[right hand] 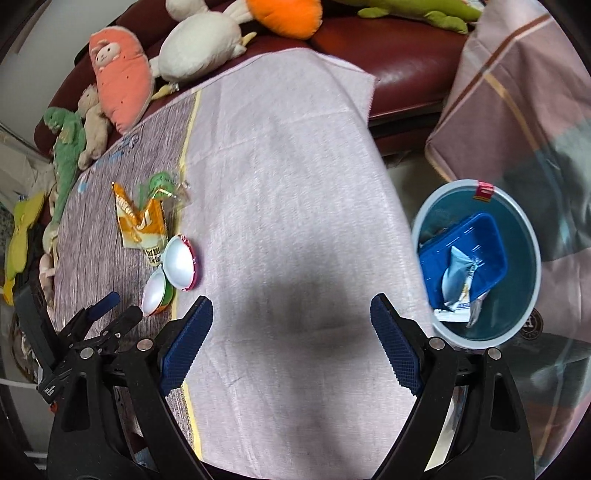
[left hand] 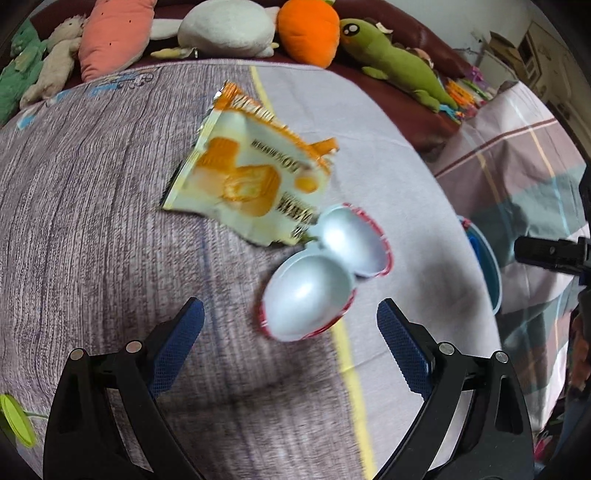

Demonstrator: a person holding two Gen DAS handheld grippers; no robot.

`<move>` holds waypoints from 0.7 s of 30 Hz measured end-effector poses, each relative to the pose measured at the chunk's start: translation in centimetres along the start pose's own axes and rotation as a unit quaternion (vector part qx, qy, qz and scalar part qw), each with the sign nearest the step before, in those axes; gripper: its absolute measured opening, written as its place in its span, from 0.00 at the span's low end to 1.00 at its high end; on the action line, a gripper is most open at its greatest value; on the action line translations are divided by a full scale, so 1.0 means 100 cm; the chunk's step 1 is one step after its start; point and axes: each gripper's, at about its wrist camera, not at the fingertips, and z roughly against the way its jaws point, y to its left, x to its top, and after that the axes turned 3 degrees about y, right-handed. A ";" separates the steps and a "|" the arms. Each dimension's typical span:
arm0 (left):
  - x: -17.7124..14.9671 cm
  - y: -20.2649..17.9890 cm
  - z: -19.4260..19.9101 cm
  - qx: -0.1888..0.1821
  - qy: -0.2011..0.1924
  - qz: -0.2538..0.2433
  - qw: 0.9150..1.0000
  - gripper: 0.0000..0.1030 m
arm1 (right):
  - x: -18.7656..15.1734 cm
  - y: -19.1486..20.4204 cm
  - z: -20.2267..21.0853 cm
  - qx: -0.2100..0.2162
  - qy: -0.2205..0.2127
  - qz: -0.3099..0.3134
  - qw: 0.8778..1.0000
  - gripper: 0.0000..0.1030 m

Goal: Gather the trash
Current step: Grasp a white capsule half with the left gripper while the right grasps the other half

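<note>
Wrapper point(left hand: 247, 173) lies crumpled, orange and cream, torn open.

Lying along a dark red sofa point(right hand: 406, 62) at the back: a salmon-pink carrot plush point(right hand: 120, 79), a white plush point(right hand: 201, 46), an orange carrot plush point(right hand: 286, 14), a green dinosaur plush point(left hand: 399, 64), a beige doll point(right hand: 92, 122) and a darker green plush point(right hand: 64, 147). Covering the table: a cloth point(right hand: 295, 206), grey-mauve on one side, pale pink on the other, split by a yellow stripe. Hanging at the far right: a plaid blanket point(right hand: 517, 92).
</note>
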 end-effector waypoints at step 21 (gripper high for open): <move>0.004 -0.010 -0.040 0.005 0.038 -0.071 0.997 0.92 | 0.014 0.018 -0.043 -0.002 0.040 0.007 0.999 0.81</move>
